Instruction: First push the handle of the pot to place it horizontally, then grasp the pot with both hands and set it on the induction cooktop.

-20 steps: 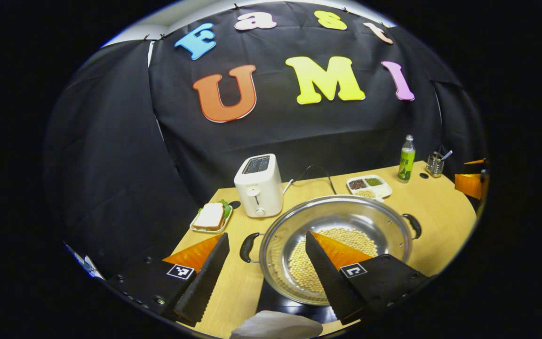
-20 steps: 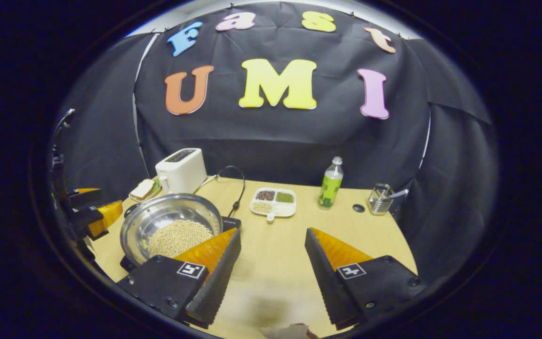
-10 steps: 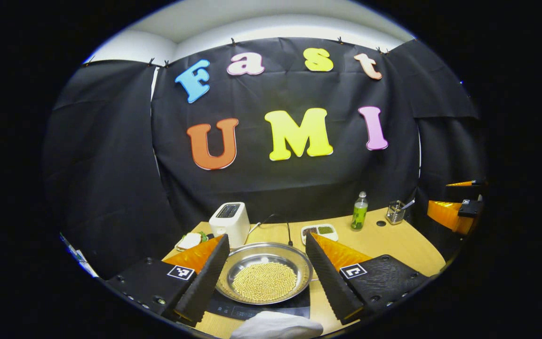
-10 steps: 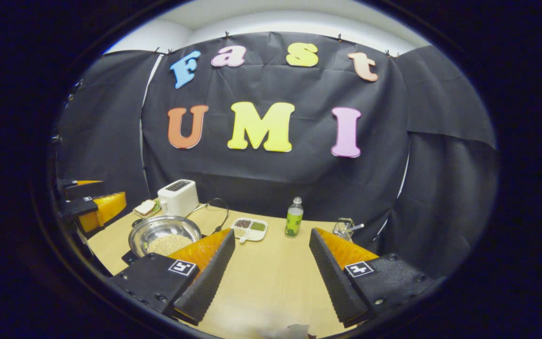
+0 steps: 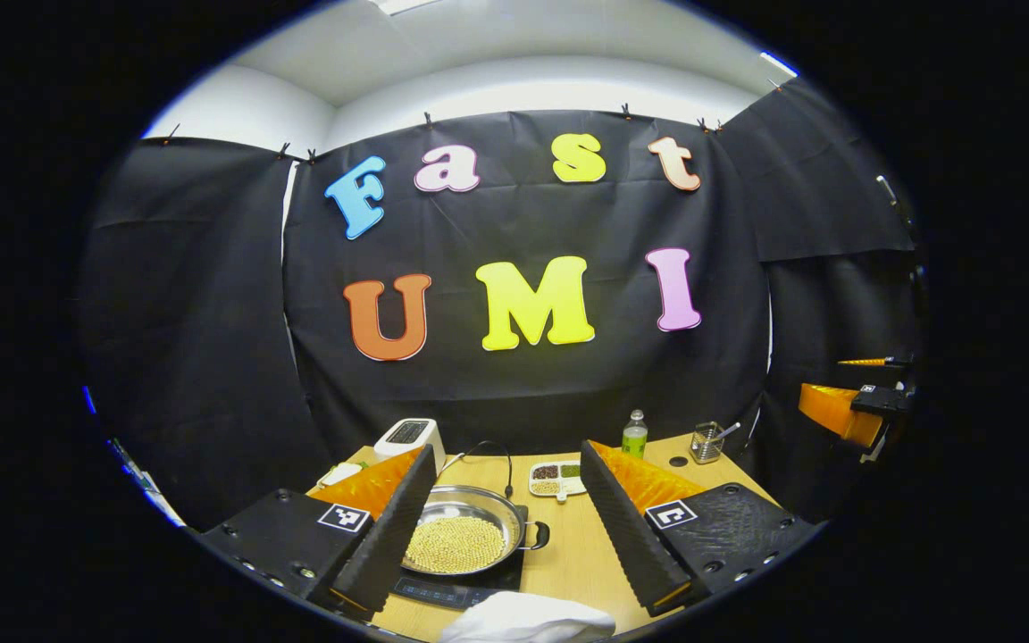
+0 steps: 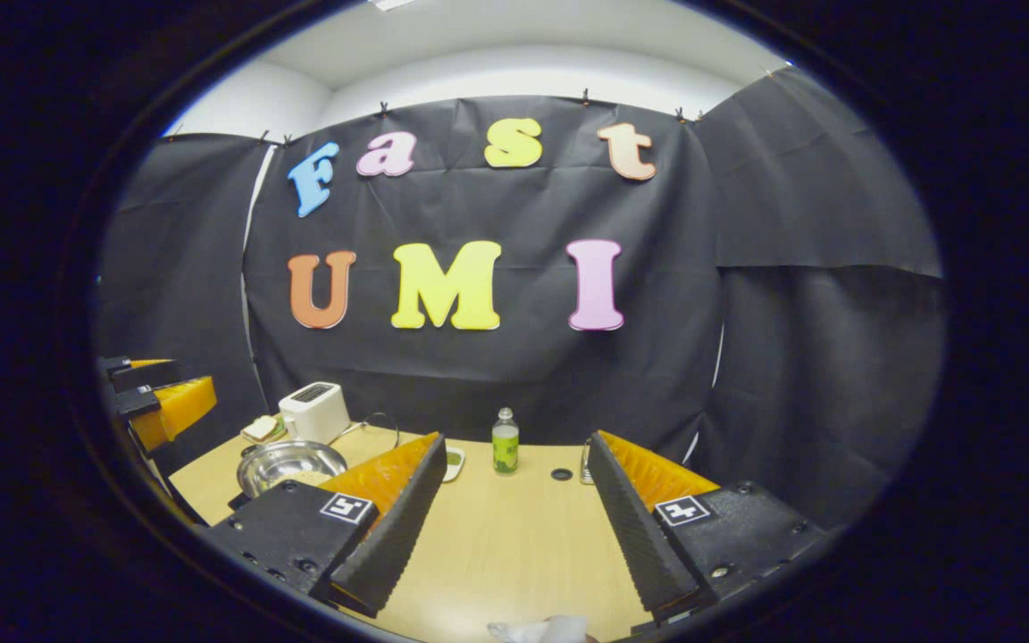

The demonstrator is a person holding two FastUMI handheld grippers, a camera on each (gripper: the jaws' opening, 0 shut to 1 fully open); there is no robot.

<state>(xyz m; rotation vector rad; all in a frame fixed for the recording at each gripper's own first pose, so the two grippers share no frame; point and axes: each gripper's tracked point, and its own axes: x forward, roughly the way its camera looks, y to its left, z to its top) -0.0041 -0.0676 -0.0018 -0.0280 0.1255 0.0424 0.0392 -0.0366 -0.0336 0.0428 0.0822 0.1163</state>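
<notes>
The steel pot point(image 5: 459, 541), holding pale beans, sits on the black induction cooktop point(image 5: 443, 591) at the table's near left. One black side handle point(image 5: 536, 534) points right. My left gripper point(image 5: 507, 446) is open and empty, held well above and back from the pot. In the right gripper view the pot point(image 6: 287, 464) lies to the left, partly behind my left finger point(image 6: 389, 500). My right gripper point(image 6: 515, 438) is open and empty over bare table. Each gripper also shows at the edge of the other view: the right gripper point(image 5: 845, 411) and the left gripper point(image 6: 157, 402).
A white toaster point(image 5: 407, 436) with a black cable stands behind the pot, and a sandwich plate point(image 5: 336, 473) lies to its left. A divided dish point(image 5: 556, 478), a green bottle point(image 5: 633, 435) and a utensil holder point(image 5: 707, 442) line the back. The wooden table point(image 6: 497, 545) stretches to the right.
Both grippers have drawn back and up from the pot, which now looks small and far off. The pot has stayed on the cooktop. Both remain open.
</notes>
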